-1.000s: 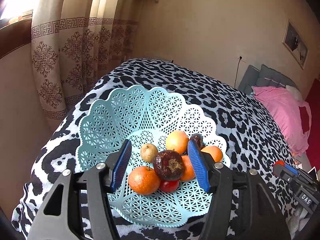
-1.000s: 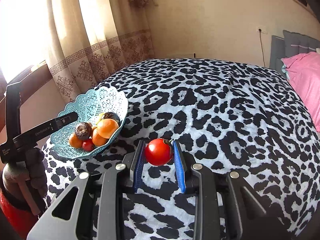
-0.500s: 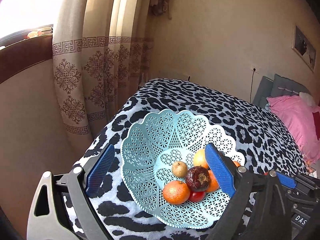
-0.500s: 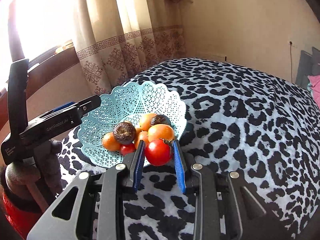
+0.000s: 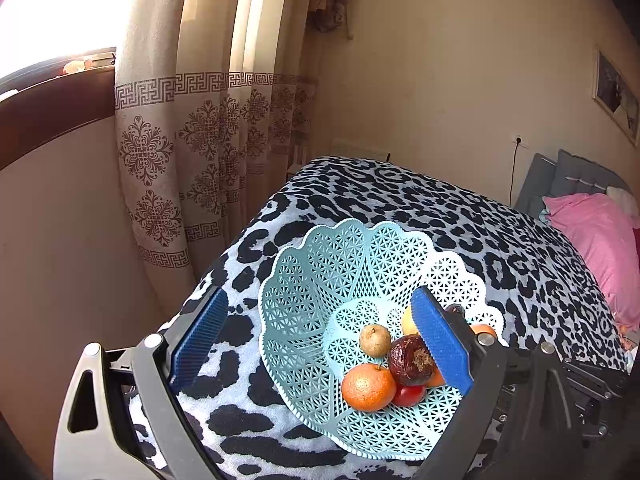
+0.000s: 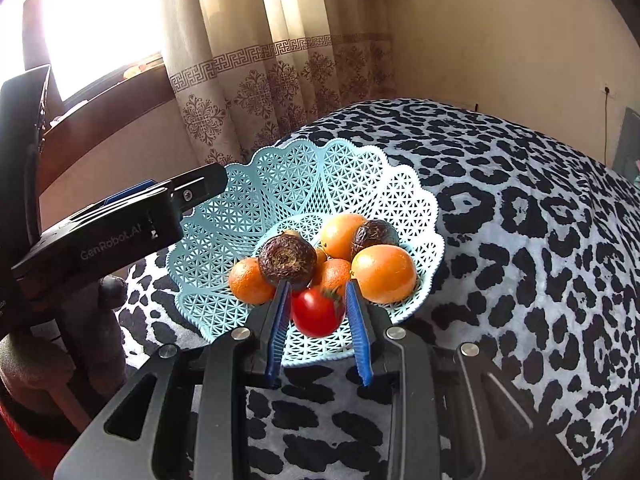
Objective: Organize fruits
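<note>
A teal lattice basket (image 5: 320, 276) (image 6: 280, 188) sits on the leopard-print bedspread near its left corner. It holds several fruits: oranges (image 6: 384, 274), two dark wrinkled fruits (image 6: 286, 260), a small tan fruit (image 5: 375, 340) and a red tomato (image 5: 408, 395). My right gripper (image 6: 317, 286) is shut on another red tomato (image 6: 316, 314), held just over the basket's near rim, against the pile. My left gripper (image 5: 320, 336) is open wide and empty. One of its fingers is over the basket's inside and the other is outside the left rim. Its body (image 6: 120, 228) shows at the left of the right wrist view.
The bedspread (image 6: 520, 240) stretches right and back with open room. Patterned curtains (image 5: 180, 152) and a dark wooden window sill (image 5: 52, 108) stand just left of the bed edge. A pink pillow (image 5: 596, 240) and a grey headboard lie at the far right.
My right gripper has carried the tomato leftwards from the open bedspread to the basket's rim. My left gripper has opened wider and drawn back to the left of the fruit pile.
</note>
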Demonstrator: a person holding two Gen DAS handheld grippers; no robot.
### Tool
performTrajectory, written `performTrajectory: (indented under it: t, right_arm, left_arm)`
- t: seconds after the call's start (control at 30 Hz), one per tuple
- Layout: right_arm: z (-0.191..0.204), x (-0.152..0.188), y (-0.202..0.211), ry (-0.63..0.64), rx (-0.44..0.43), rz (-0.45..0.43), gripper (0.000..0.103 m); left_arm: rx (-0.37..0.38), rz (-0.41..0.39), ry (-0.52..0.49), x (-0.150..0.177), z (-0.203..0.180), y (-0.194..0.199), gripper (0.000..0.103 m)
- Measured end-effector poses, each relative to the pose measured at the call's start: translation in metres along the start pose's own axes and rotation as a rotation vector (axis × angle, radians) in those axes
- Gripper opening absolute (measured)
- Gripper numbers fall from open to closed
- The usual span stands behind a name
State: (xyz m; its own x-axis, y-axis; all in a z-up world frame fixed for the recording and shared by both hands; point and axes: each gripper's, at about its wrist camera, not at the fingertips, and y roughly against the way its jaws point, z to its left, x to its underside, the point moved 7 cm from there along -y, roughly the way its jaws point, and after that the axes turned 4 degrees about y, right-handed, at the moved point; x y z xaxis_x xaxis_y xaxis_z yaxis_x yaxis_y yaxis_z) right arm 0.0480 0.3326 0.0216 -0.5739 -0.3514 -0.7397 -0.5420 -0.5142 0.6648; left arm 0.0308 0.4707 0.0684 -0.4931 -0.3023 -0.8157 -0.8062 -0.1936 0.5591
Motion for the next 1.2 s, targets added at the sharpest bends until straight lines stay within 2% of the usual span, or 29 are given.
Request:
performTrajectory:
  t: [0.33,0.47,0.63,0.7,0.83,0.9,1.0,1.1,1.2]
  right_arm:
    - [-0.007,0.004,0.008,-0.022,0.011,-0.01,0.03]
    - [-0.013,0.008,0.013,-0.043,0.028,-0.02,0.046]
    - [-0.022,0.015,0.016,-0.06,0.045,-0.014,0.047]
    - [-0.025,0.016,0.018,-0.067,0.047,-0.013,0.056]
    - [-0.029,0.018,0.022,-0.055,0.072,-0.015,0.062]
    - [-0.029,0.019,0.025,-0.046,0.085,-0.02,0.074]
    - [-0.028,0.019,0.032,-0.018,0.111,-0.04,0.075]
    - [-0.024,0.019,0.038,0.013,0.13,-0.062,0.088]
    - [-0.023,0.021,0.041,0.021,0.134,-0.067,0.089]
  left_arm:
    - [-0.012,0.004,-0.013,0.002,-0.001,-0.002,0.095]
    - [-0.039,-0.012,-0.03,0.002,-0.001,0.0,0.099]
    - [-0.058,-0.021,-0.059,0.003,-0.006,0.003,0.1]
    - [-0.06,-0.02,-0.066,0.004,-0.009,0.005,0.1]
    - [-0.072,-0.02,-0.08,0.008,-0.013,0.009,0.1]
    - [-0.076,-0.02,-0.088,0.01,-0.015,0.012,0.1]
    - [-0.086,-0.021,-0.103,0.016,-0.017,0.017,0.1]
    - [-0.101,-0.022,-0.119,0.021,-0.02,0.021,0.1]
    - [-0.111,-0.024,-0.131,0.026,-0.022,0.026,0.1]
